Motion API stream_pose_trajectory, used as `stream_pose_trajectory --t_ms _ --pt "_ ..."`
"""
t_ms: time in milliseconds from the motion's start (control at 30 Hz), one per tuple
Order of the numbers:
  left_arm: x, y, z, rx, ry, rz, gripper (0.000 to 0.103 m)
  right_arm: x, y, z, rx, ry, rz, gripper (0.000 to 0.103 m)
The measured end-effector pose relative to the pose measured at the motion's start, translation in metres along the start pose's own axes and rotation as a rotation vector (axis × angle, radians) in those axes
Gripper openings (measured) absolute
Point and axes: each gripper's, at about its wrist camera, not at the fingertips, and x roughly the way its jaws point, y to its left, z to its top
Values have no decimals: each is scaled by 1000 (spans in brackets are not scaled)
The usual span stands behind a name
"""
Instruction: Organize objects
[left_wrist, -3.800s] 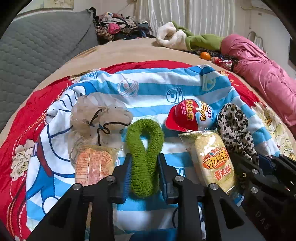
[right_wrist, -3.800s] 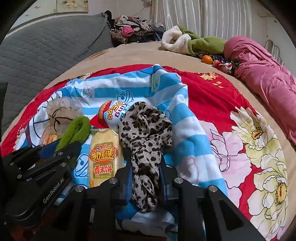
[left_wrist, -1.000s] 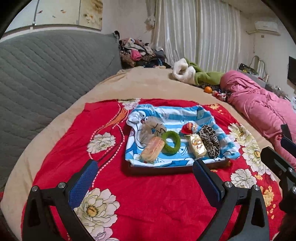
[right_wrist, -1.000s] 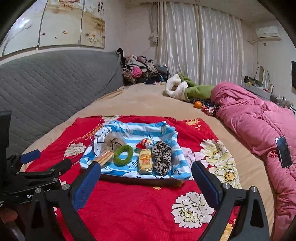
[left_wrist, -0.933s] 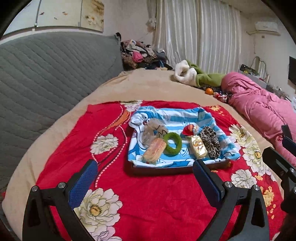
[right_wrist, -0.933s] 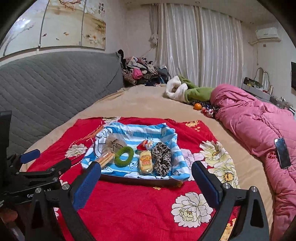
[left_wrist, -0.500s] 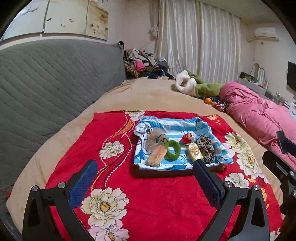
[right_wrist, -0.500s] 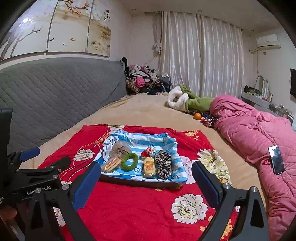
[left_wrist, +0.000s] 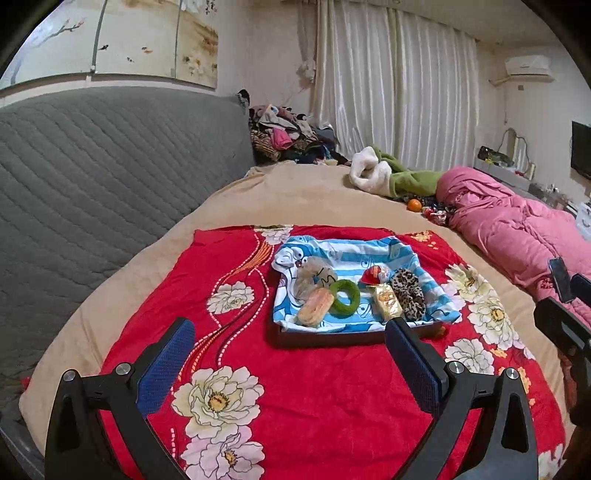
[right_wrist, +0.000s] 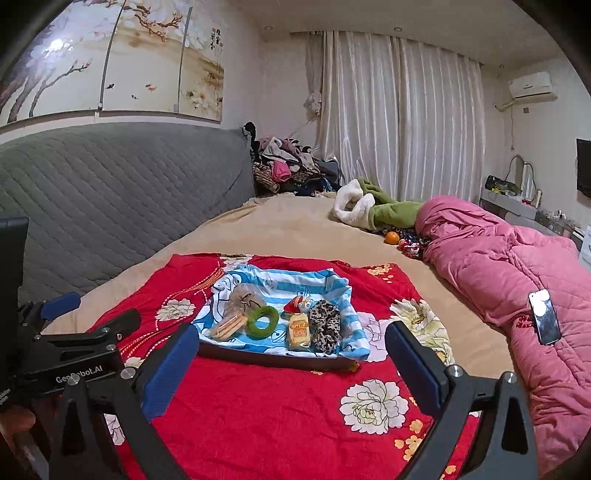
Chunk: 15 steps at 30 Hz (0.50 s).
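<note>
A tray (left_wrist: 354, 334) lined with a blue striped cloth sits on a red floral blanket (left_wrist: 314, 406) on the bed. On it lie a beige scrunchie (left_wrist: 314, 275), a biscuit packet (left_wrist: 314, 312), a green scrunchie (left_wrist: 344, 297), a red egg-shaped snack (left_wrist: 375, 275), a yellow rice-cake packet (left_wrist: 386, 306) and a leopard scrunchie (left_wrist: 406, 297). The same row shows in the right wrist view, green scrunchie (right_wrist: 263, 322) near the middle. My left gripper (left_wrist: 291, 358) and right gripper (right_wrist: 291, 358) are both open, empty, and well back from the tray (right_wrist: 273, 360).
A grey quilted headboard (left_wrist: 92, 184) runs along the left. A pink quilt (right_wrist: 517, 277) with a phone (right_wrist: 543, 321) on it lies at the right. Clothes (left_wrist: 284, 136), a green and white garment (left_wrist: 391, 175) and an orange (left_wrist: 414, 204) lie at the far end.
Both grippers, shut on the green and leopard scrunchies 3.8 s ago, are open and empty. Over the last second both have kept pulling back and up from the tray.
</note>
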Motion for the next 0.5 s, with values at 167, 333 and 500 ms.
stream_pose_trajectory --t_ms 167,333,500 --pt "-1 1 -8 -2 4 -4 102 -1 -2 -7 10 9 9 102" --pt "2 4 -18 -12 16 -10 102 2 -5 -18 19 34 15 102" --pt "8 5 -24 -12 23 -4 102 6 -7 -28 26 48 13 102"
